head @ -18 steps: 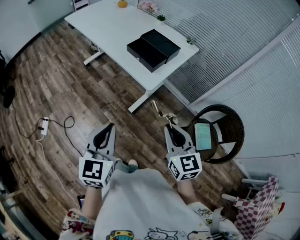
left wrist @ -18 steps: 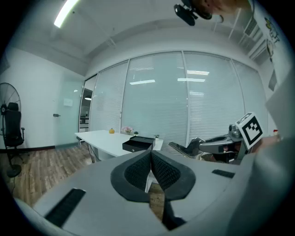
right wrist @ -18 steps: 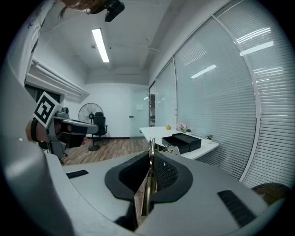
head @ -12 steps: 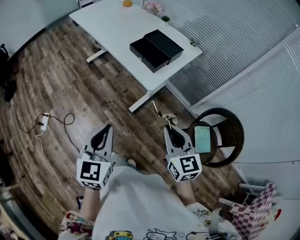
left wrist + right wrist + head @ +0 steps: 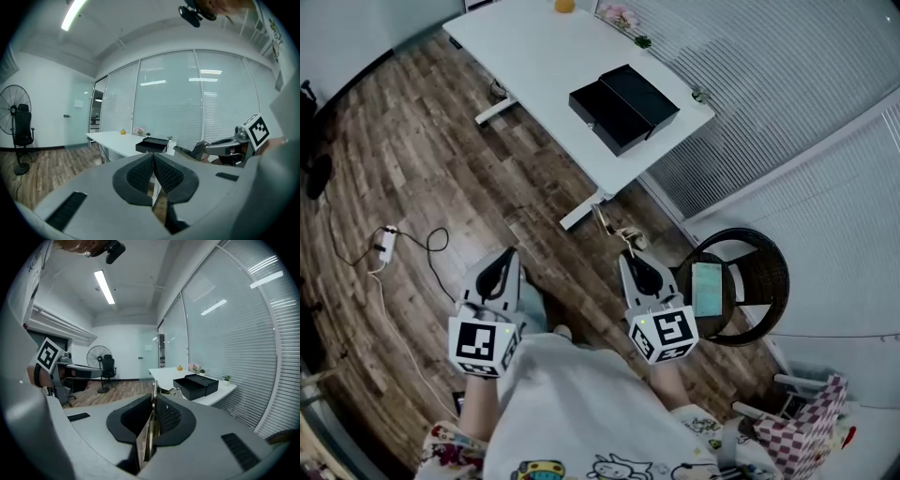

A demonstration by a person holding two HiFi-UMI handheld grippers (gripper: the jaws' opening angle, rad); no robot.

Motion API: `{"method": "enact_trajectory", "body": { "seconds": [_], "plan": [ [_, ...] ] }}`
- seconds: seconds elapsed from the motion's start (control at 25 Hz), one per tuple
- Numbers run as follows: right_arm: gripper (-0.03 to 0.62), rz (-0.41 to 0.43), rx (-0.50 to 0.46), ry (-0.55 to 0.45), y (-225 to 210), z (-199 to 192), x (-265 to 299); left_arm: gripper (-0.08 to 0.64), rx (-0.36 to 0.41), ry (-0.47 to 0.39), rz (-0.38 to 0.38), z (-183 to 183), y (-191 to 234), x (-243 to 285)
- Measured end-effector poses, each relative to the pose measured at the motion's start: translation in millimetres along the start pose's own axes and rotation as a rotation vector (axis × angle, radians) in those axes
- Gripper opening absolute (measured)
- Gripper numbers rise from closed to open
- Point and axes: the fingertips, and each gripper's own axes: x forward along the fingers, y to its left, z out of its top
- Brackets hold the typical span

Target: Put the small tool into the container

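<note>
1. My right claw [image 5: 153,401] is clenched on the small tool [image 5: 153,389], a thin, flat, brass-coloured strip pinched edge-on between the two ribbed pads.
2. In the head view the small tool [image 5: 617,231] sticks out past the tip of my right claw [image 5: 630,258] and slants up towards the table, with a pale piece at its side. I cannot make out what that piece is.
3. My left claw [image 5: 153,157] is closed with nothing in it. Its two pads meet at the tips.
4. From above, my left claw [image 5: 510,255] and my right claw are held side by side in front of my body, well apart, both tipped slightly downward.
5. Both claws hang over a brown wood-plank floor [image 5: 412,159].
6. The container [image 5: 623,108], a black box with two halves lying open side by side, sits near the corner of a white table [image 5: 534,56], well apart from the tool.
7. A dark round wicker chair [image 5: 776,272] stands just to the right of my right claw.
8. A white power strip [image 5: 385,247] with a looping cable lies on the floor to the left.
</note>
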Motion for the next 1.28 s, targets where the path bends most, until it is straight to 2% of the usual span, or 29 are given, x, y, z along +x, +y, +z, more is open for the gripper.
{"method": "enact_trajectory", "body": {
  "seconds": [0.52, 0.76, 1.0, 1.28],
  "plan": [
    [0.021, -0.046, -0.002, 0.001, 8.9, 52.1, 154.1, 0.005, 0.008, -0.011, -0.058, 41.7, 134.1, 91.4],
    [0.021, -0.069, 0.004, 0.007, 18.0, 62.3, 211.6, 0.005, 0.025, -0.006, -0.071, 49.7, 192.2, 116.5],
    [0.021, -0.096, 0.010, 0.038, 33.2, 65.2, 244.1, 0.005, 0.020, 0.025, -0.072, 42.6, 234.5, 120.1],
    [0.021, -0.138, 0.021, 0.071, 30.0, 62.0, 249.9, 0.005, -0.017, 0.056, -0.090, 28.2, 251.8, 125.7]
  ]
}}
